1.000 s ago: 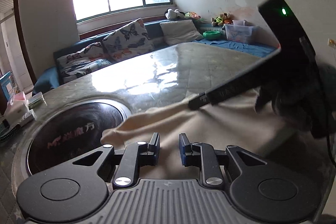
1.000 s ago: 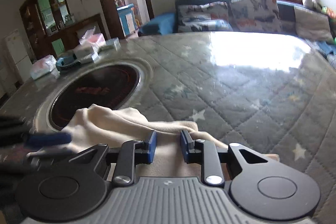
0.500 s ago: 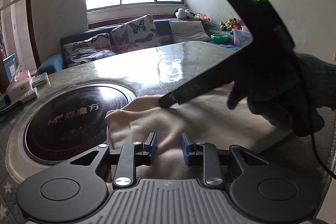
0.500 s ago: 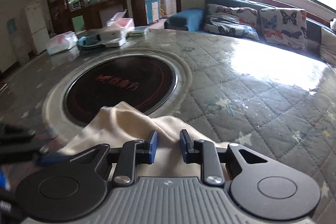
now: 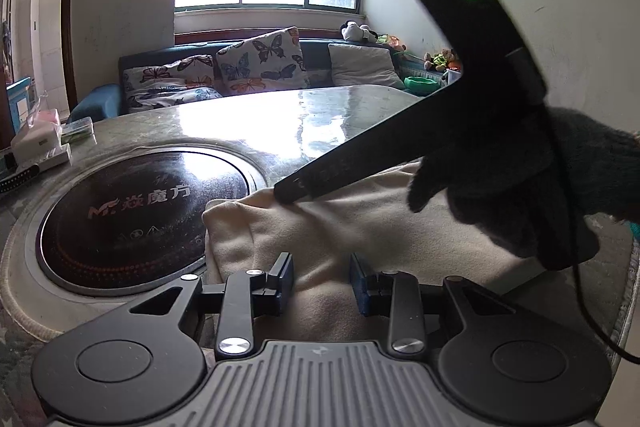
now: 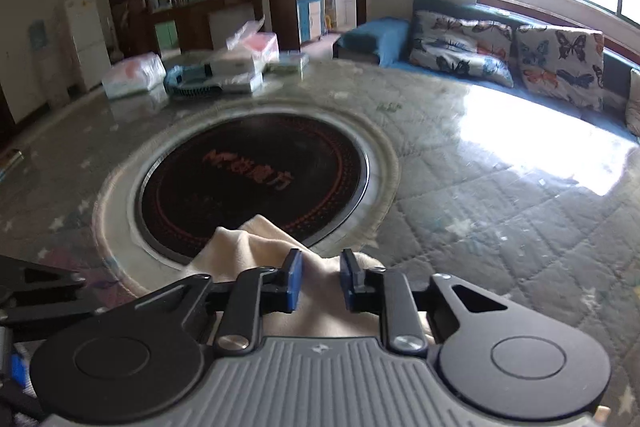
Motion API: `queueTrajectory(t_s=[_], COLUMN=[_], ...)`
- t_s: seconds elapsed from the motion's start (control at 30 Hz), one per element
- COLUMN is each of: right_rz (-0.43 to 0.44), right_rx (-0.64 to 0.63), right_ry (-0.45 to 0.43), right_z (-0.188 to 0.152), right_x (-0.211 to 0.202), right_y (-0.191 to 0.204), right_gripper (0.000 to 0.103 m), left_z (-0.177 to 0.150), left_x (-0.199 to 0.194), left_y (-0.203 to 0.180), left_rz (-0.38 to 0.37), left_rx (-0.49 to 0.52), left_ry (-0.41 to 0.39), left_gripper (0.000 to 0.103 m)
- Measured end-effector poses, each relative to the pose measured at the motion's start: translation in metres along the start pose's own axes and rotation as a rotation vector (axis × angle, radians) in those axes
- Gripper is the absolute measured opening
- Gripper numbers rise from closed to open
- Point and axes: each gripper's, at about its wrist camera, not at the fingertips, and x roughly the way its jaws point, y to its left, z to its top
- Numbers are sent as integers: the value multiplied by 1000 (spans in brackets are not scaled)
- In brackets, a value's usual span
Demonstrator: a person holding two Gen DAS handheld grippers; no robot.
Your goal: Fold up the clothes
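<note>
A cream garment [image 5: 320,227] lies folded on the quilted table, its far corner over the rim of the black round hob [image 5: 132,211]. My left gripper [image 5: 320,279] is open, its blue pads either side of the cloth's near edge. My right gripper [image 6: 320,281] has its pads a small gap apart over a raised fold of the same garment [image 6: 256,239]; I cannot tell whether they pinch it. In the left wrist view the right gripper's body [image 5: 400,147], held by a dark-gloved hand [image 5: 540,187], reaches down to the garment's far corner.
The hob [image 6: 252,179] is set into the table's middle. Boxes, tissue packs and a small fan [image 6: 208,75] stand at the table's far side. A blue sofa with butterfly cushions [image 6: 520,55] runs under the window.
The garment's far corner has been brought back off the hob toward me, making a more compact fold. My left gripper's pads have spread wider. The right gripper has swung left, toward the hob.
</note>
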Motion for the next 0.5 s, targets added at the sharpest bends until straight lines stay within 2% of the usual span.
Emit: queueTrajectory(t_s=[0.2, 0.33, 0.5], right_rz=[14, 9, -27], right_rx=[54, 77, 109], right_ry=[-8, -49, -97], right_z=[6, 4, -21], right_x=[8, -17, -68], right_y=[-6, -15, -30], right_gripper=[18, 18, 19], left_z=[-1, 3, 14], left_x=[-1, -6, -9], left_y=[2, 7, 16], left_rz=[-2, 5, 35], left_rx=[-13, -26, -51], left_ry=[7, 8, -6], left_gripper=[37, 40, 44])
